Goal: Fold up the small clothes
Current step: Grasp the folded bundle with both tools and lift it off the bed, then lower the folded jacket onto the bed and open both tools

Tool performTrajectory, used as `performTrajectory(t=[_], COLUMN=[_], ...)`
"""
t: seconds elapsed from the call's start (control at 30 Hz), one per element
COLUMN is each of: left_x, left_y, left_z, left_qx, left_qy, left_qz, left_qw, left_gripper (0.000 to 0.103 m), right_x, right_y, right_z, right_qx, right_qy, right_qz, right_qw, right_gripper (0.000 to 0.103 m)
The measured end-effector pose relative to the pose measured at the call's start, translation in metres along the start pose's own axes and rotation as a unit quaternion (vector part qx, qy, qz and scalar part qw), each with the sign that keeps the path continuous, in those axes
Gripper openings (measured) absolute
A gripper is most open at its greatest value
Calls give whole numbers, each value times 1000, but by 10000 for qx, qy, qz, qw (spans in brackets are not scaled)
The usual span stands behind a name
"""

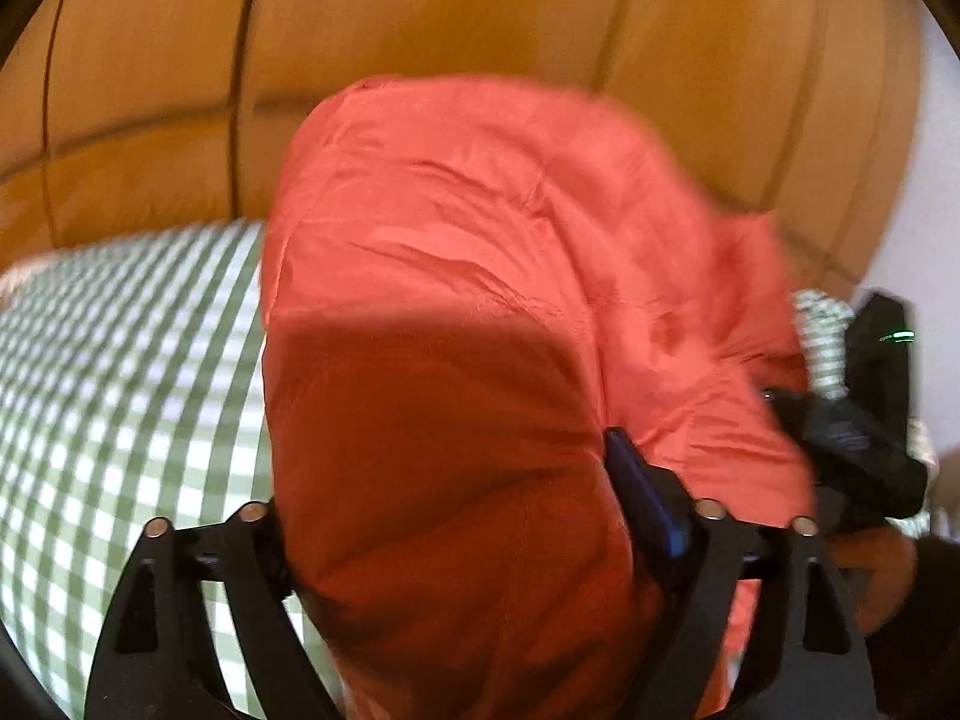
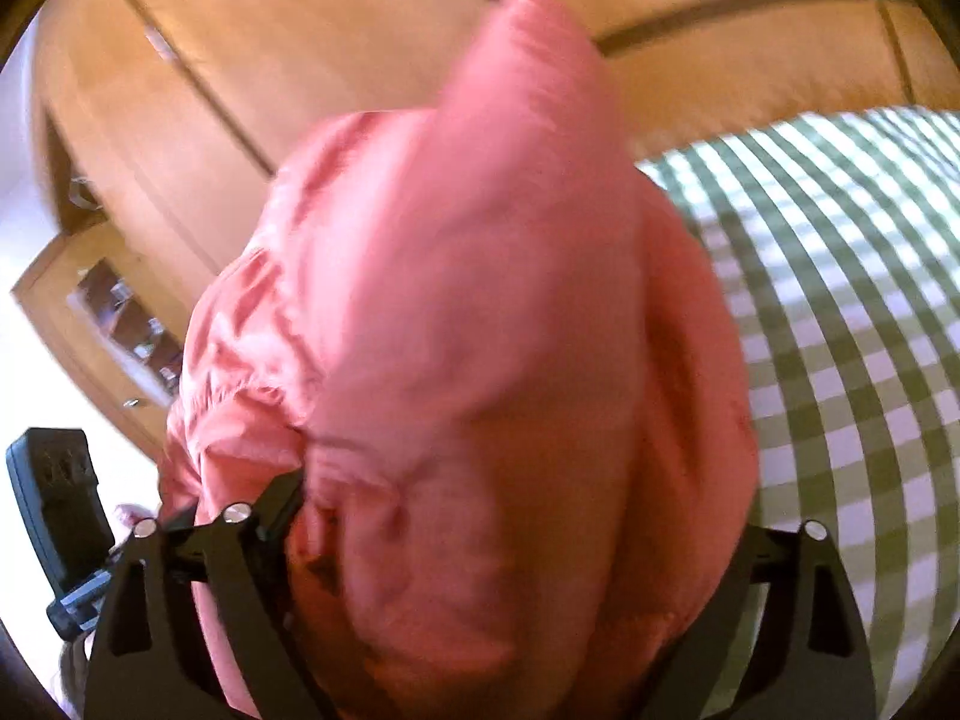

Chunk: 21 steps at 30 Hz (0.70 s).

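Note:
A coral-red garment (image 1: pixel 480 312) of thin wrinkled fabric hangs lifted above the green-and-white checked cloth (image 1: pixel 120 372). It drapes over my left gripper (image 1: pixel 456 546) and hides the fingertips; only one blue-padded finger (image 1: pixel 645 504) shows, pressed against the fabric. In the right wrist view the same garment (image 2: pixel 468 360) covers my right gripper (image 2: pixel 498 564), with a gathered elastic edge at the left. Both grippers seem to hold the garment. The right gripper also shows at the right edge of the left wrist view (image 1: pixel 852 438).
Orange-brown wooden wardrobe doors (image 1: pixel 420 30) stand behind the bed. A glass-fronted cabinet (image 2: pixel 114 324) is at the left of the right wrist view. The checked cloth (image 2: pixel 840 312) spreads to the right there. The left gripper's body (image 2: pixel 54 498) sits at lower left.

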<state>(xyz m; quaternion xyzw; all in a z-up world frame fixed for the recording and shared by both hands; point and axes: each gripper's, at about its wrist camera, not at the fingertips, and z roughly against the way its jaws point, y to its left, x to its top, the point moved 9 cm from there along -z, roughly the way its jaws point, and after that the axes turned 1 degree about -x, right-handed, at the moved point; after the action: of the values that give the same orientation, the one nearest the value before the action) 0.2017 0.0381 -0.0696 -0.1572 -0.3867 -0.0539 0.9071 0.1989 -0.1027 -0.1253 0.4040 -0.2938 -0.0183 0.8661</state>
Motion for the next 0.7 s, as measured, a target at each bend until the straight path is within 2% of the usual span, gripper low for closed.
performTrajectory(t=[0.07, 0.13, 0.3, 0.37, 0.43, 0.5, 0.57, 0.67, 0.7], left_x=[-5, -8, -24, -38, -46, -59, -64, -70, -70], left_y=[8, 5, -18, -24, -31, -23, -24, -26, -25], left_z=[-12, -7, 24, 45, 61, 61, 58, 56, 55], left_qx=[-50, 60, 525, 678, 724, 658, 786, 806, 761], left_qy=[1, -78, -183, -208, -279, -319, -312, -258, -214], left_qz=[279, 226, -34, -90, -39, -20, -87, -68, -66], left_qw=[9996, 9997, 9984, 9974, 9970, 9973, 9964, 9964, 9968], left_gripper=[96, 96, 99, 99, 99, 99, 99, 99, 99], right_x=[4, 3, 2, -4, -3, 8, 19, 24, 23], right_y=[-16, -14, -12, -3, 5, 7, 0, -30, -37], right_z=[1, 4, 16, 39, 64, 82, 85, 59, 53], right_qx=[78, -75, -420, -618, -598, -624, -1012, -2012, -2093], right_qy=[28, -21, -150, -265, -564, -908, -927, -312, -239], right_qz=[-162, -21, 114, 170, 59, -11, 48, 346, 361], right_qw=[9998, 10000, 9989, 9976, 9966, 9939, 9905, 9785, 9769], right_gripper=[99, 101, 101, 101, 101, 101, 101, 101, 101])
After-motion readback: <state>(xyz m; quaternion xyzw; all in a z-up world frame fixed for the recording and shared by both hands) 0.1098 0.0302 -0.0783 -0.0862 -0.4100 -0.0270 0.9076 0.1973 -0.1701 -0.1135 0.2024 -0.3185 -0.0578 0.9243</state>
